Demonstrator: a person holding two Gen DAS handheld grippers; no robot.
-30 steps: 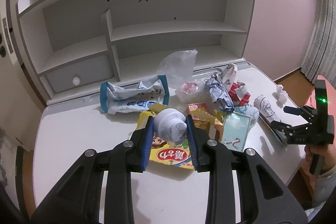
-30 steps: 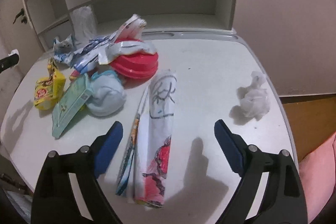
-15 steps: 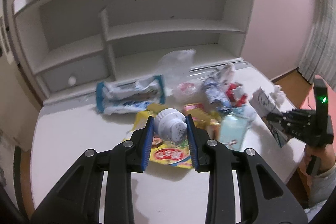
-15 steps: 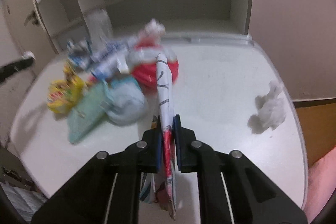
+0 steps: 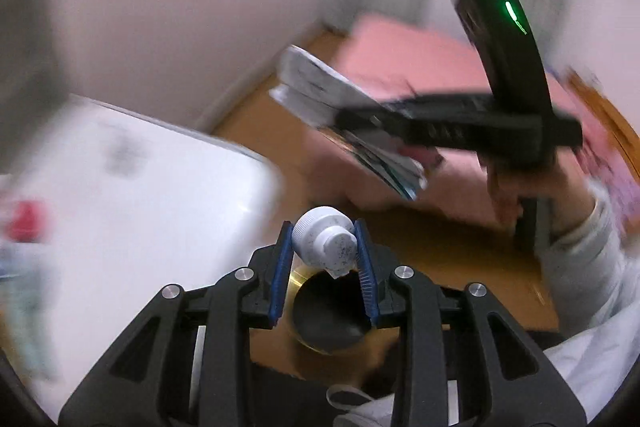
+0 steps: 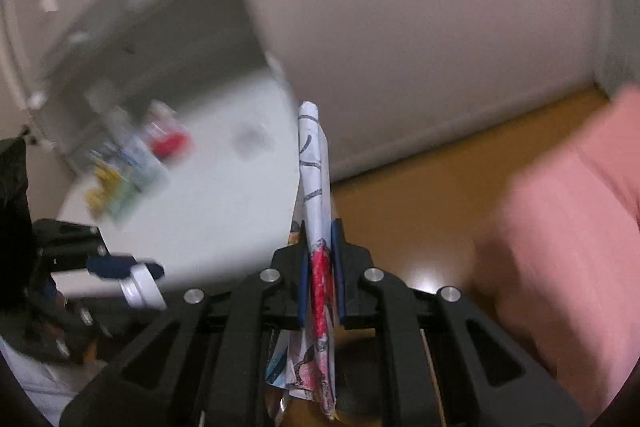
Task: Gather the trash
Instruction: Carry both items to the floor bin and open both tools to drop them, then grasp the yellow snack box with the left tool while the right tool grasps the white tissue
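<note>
My left gripper [image 5: 325, 233] is shut on a small white plastic bottle [image 5: 325, 242] and holds it off the desk, right above a round bin with a gold rim [image 5: 326, 311] on the floor. My right gripper [image 6: 320, 233] is shut on a folded printed paper wrapper [image 6: 314, 167], which sticks up between the pads and hangs below them. In the left wrist view the right gripper [image 5: 460, 127] shows at the upper right with the wrapper [image 5: 316, 91]. The left gripper and its bottle [image 6: 140, 287] show at the lower left of the right wrist view.
The white desk [image 5: 140, 195] lies to the left, blurred, with several pieces of trash [image 6: 132, 163] still on it below the shelf unit [image 6: 152, 27]. A wooden floor [image 6: 420, 203] and a pink bed [image 6: 568, 227] lie to the right.
Both grippers have swung right, away from the desk and out over the floor, each still holding its item. The left one now hangs above the bin.
</note>
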